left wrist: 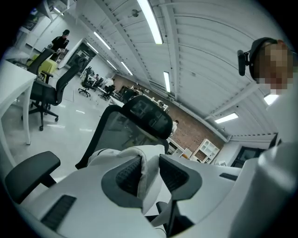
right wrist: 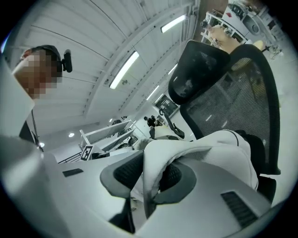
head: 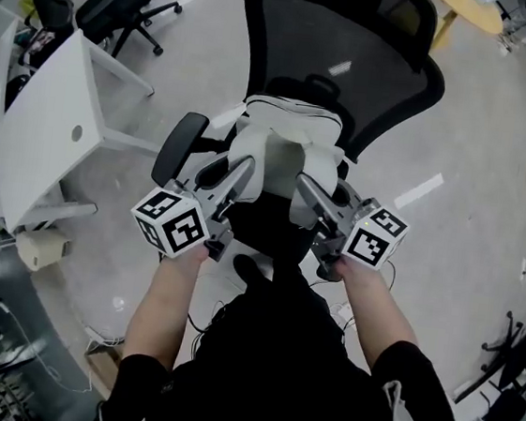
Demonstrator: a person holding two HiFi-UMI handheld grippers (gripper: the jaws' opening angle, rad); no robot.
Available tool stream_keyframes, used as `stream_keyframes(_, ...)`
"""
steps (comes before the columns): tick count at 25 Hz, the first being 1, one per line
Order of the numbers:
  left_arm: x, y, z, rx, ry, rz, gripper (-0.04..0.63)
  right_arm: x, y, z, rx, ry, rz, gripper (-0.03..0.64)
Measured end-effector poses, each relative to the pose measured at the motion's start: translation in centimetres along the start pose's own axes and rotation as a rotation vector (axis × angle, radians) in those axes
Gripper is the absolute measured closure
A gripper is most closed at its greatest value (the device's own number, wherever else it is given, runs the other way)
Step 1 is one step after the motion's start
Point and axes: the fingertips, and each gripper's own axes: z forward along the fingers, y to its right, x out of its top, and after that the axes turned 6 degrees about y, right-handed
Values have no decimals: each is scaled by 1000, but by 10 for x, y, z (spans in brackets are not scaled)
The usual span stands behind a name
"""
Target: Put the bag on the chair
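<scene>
While leaning right over the chair [head: 346,63], reaching both arms down and forward. Showing bold black-and-white square markers on the cube [head: 172,223] of the left gripper [left wrist: 150,169] and on the cube [head: 375,235] of the right gripper [right wrist: 151,174].

Standing slack on the left, jaws parted, with a fold of the white bag [head: 284,146] hanging loosely between the ribbed pads. Pinching on the right, pads pressing a thicker fold of the same bag.

Sitting low in front of the black mesh back, just beside the black armrest [head: 178,148], over the seat; being too covered underneath to tell whether resting there fully.

Spreading beneath and around: pale grey glossy floor [head: 479,135], catching streaks of light. Standing off to the left: white desk [head: 46,124], with black office chairs [head: 117,0] beyond it.

Running overhead, farther off: long strip lights [left wrist: 150,21] along a ribbed white ceiling. Closing the far end of the room: brick wall [left wrist: 193,130], with white shelving [left wrist: 205,149] against it.
</scene>
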Motion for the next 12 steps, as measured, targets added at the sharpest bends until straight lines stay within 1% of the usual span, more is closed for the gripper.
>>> stream_keyframes(1, -3, -2, 1, 7, -12, 4, 468, 2, 7, -2, -24, 9, 5, 525)
stream_keyframes(3, -7, -6, 1, 16, -37, 35, 455, 4, 19, -4, -47, 25, 20, 511)
stream_keyframes(6, -13, -10, -4, 31, -60, 71, 451, -2, 31, -11, -109, -1, 10, 476)
stream_keyframes(9, -15, -15, -14, 52, -46, 62, 449, -8, 36, -22, -169, -14, -1, 425)
stream_keyframes(10, -12, -17, -20, 60, -32, 62, 439, -9, 35, -25, -175, -5, 7, 415)
stream_keyframes(12, -5, -19, -30, 69, -3, 74, 439, -9, 32, -30, -181, 14, 21, 405)
